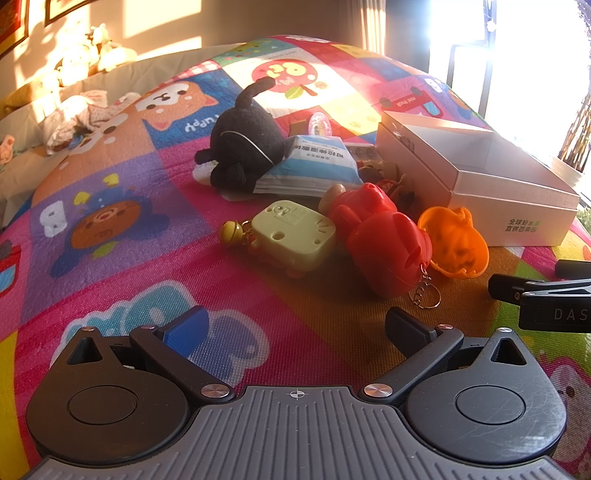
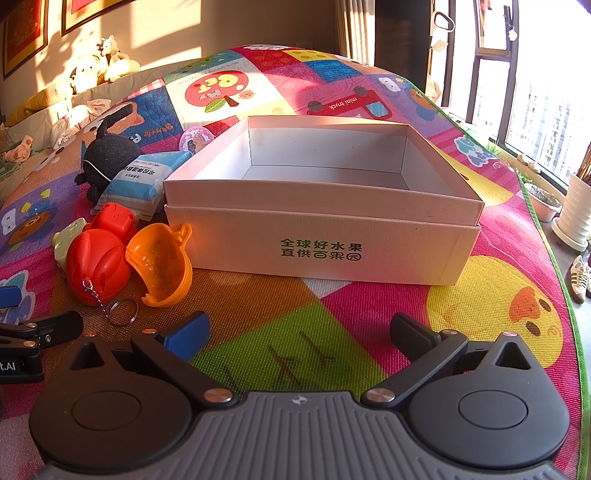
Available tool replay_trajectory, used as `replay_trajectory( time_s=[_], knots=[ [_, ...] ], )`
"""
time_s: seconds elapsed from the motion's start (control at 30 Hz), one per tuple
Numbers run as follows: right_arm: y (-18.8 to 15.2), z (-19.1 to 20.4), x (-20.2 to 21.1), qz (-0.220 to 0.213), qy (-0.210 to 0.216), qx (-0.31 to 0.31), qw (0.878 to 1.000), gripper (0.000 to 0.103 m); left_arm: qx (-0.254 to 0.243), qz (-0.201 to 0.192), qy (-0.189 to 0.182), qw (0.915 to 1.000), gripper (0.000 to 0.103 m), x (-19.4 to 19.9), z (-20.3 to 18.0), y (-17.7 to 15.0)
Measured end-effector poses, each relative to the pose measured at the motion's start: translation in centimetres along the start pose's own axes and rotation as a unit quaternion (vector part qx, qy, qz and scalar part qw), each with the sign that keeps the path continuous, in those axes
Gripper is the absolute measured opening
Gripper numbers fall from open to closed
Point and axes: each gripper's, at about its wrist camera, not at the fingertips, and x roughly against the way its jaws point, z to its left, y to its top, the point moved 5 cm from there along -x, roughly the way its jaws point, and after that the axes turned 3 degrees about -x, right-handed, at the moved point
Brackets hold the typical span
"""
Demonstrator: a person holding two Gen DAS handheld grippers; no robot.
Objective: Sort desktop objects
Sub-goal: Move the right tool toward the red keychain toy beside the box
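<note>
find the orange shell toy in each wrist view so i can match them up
Left wrist: orange shell toy right of centre, touching the red toy.
Right wrist: it sits left of centre.
Shared landmark: the white box right beside it.

Glowing warm and orange throughout, with low sunlight pouring in from the window (image 1: pixel 535 55) at upper right. Blowing out to pure white there in the left wrist view, hazing the box (image 1: pixel 480 173) beside it. Staying readable in the right wrist view, buildings showing through the glass (image 2: pixel 543 110). Throwing bright patches and slanted shadows on the wall (image 2: pixel 166 33) at upper left. Bending the play mat (image 2: pixel 332 306) into a dome, stretching at the edges. Softening slightly toward the corners; staying sharp at center.
</note>
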Motion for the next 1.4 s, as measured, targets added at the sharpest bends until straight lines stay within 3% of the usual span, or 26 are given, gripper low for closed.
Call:
replay_trajectory(
  time_s=[0.53, 0.87, 1.3, 1.4],
  knots=[
    [0.3, 0.1, -0.2, 0.002, 0.005, 0.005, 1.0, 0.103, -0.001, 0.0, 0.001, 1.0, 0.103, -0.1, -0.2, 0.2],
    [-0.9, 0.1, 1.8, 0.044, 0.001, 0.004, 0.999, 0.103, -0.002, 0.005, 0.0, 1.0, 0.103, -0.1, -0.1, 0.0],
    [-1.6, 0.0, 2.6, 0.035, 0.004, 0.011, 0.999, 0.103, -0.008, 0.013, 0.0, 0.9999, 0.103, 0.0, -0.1, 0.3],
    [-1.6, 0.1, 2.6, 0.035, 0.005, 0.011, 0.999, 0.103, -0.027, -0.02, -0.041, 0.9986, 0.103, 1.0, -1.0, 1.2]
  ],
)
